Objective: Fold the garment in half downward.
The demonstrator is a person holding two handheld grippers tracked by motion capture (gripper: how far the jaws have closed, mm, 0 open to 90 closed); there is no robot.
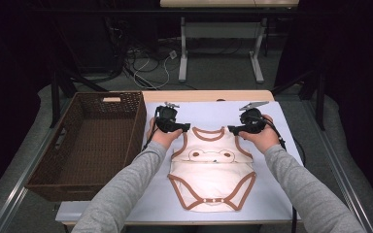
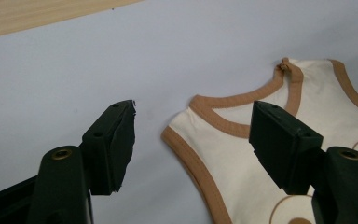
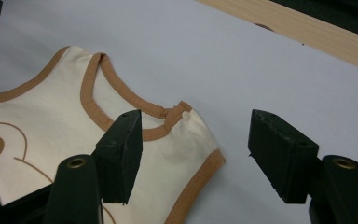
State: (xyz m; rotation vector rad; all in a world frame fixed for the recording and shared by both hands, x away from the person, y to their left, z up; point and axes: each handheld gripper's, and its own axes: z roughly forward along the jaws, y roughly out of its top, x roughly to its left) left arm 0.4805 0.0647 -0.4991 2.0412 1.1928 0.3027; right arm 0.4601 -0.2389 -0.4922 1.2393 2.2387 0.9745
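The cream onesie (image 1: pixel 211 171) lies flat on the white mat (image 1: pixel 281 189). The left gripper (image 1: pixel 186 128) and right gripper (image 1: pixel 231 129) hover wide open, one over each shoulder strap, holding nothing.

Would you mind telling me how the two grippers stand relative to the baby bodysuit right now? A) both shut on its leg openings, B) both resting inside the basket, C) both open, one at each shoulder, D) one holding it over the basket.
C: the left gripper and the right gripper each have their jaws spread apart astride a shoulder of the bodysuit, which lies flat on the table.
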